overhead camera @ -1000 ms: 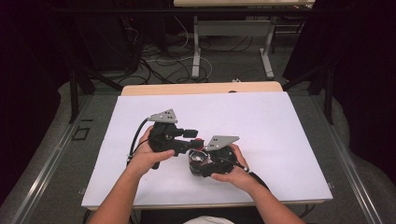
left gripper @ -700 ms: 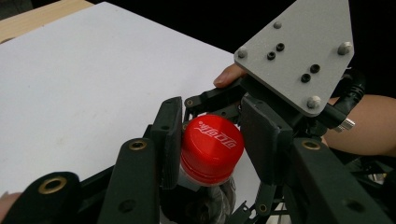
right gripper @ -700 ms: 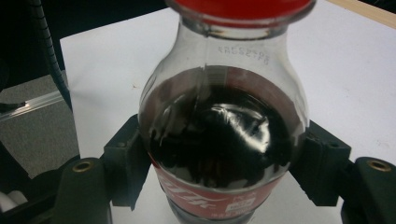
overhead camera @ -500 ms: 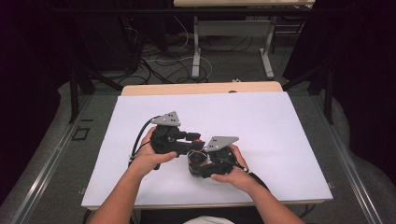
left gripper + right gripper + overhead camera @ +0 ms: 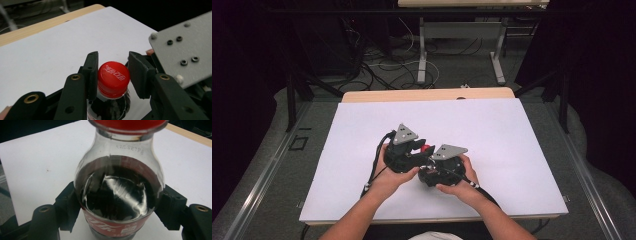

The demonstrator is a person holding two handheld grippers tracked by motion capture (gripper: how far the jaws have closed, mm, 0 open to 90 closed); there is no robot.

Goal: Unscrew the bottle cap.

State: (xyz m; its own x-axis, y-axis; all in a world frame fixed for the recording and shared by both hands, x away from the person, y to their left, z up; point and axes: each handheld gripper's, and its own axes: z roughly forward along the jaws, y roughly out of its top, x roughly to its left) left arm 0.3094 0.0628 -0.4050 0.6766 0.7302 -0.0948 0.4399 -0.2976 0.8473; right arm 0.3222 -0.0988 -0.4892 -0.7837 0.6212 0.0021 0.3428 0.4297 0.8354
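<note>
A small cola bottle (image 5: pixel 120 190) with dark drink and a red label stands upright on the white table (image 5: pixel 492 130). My right gripper (image 5: pixel 120 217) is shut on its body, one black pad (image 5: pixel 66 207) pressing each side. The red cap (image 5: pixel 113 78) sits between the jaws of my left gripper (image 5: pixel 113 75), which is shut on it from both sides. In the high view the two hands meet near the table's front middle: the left gripper (image 5: pixel 424 151) reaches over to the cap (image 5: pixel 427 148) and the right gripper (image 5: pixel 429 171) is just below it. The bottle's body is mostly hidden there.
The right gripper's grey three-cornered plate (image 5: pixel 180 50) lies close on the right in the left gripper view. A wooden table edge (image 5: pixel 427 94) runs along the far side. Beyond it are metal legs (image 5: pixel 498 60) and loose cables (image 5: pixel 382 65) on the floor.
My left gripper has moved right toward the right gripper and its jaws have come onto the red cap. The right hand and the bottle have stayed in place.
</note>
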